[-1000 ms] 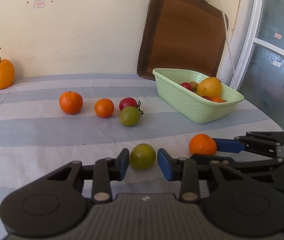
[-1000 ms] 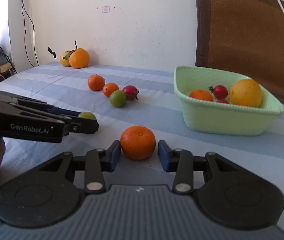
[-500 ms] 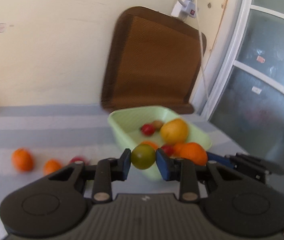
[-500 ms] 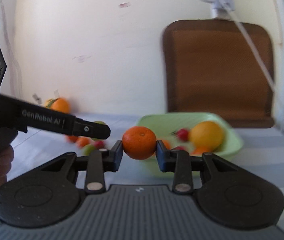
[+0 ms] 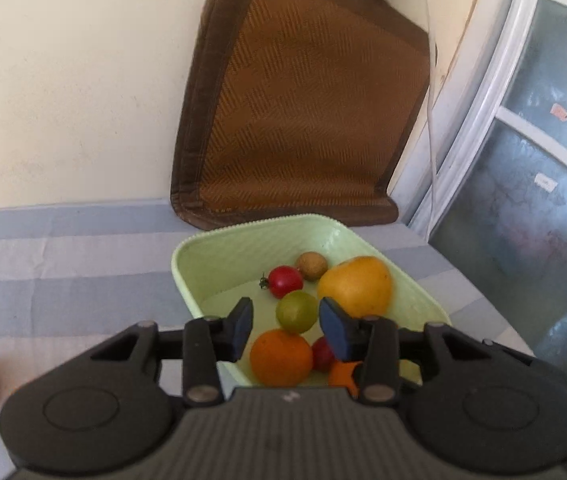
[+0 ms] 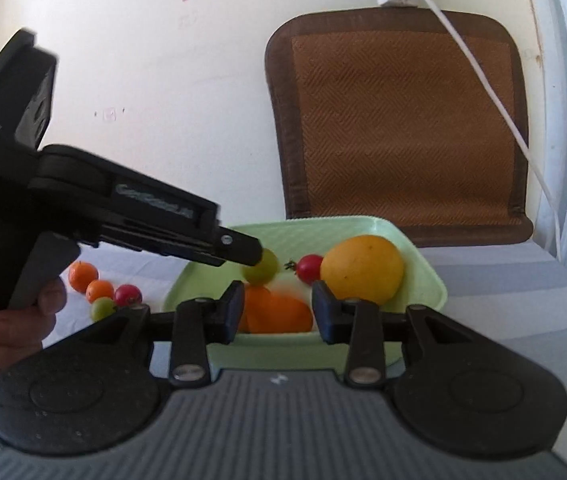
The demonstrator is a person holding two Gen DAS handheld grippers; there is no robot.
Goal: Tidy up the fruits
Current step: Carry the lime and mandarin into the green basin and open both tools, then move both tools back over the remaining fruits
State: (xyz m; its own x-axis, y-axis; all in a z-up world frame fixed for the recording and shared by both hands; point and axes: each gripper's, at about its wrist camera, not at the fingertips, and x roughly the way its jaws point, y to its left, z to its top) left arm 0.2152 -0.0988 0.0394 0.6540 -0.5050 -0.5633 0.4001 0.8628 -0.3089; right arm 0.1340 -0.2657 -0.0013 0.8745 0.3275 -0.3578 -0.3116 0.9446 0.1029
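Both grippers are over the pale green plastic basket (image 5: 219, 256), a rounded-corner tub with a finely ribbed rim, sitting on a grey-and-white striped cloth (image 5: 63, 264).

The left gripper (image 5: 286, 322) has just been opening its jaws: the flat blue pads stand apart with clear gaps either side of the smooth green tomato (image 5: 296, 311), so nothing is pinched. That tomato sits in the basket, with a glossy red cherry tomato (image 5: 284, 281) at about 11 o'clock from it, a big matte yellow-orange citrus (image 5: 355, 286) at 2 o'clock, and a dimpled tangerine (image 5: 280, 357) at 7 o'clock.

The right gripper (image 6: 276, 307) is parted too. The orange fruit beyond it (image 6: 279, 314) is motion-smeared and not touching either pad.

A woven brown herringbone cushion (image 6: 399, 120) leans on the wall at 12 o'clock. More small round fruit (image 6: 101, 290) lies on the cloth at 9 o'clock.
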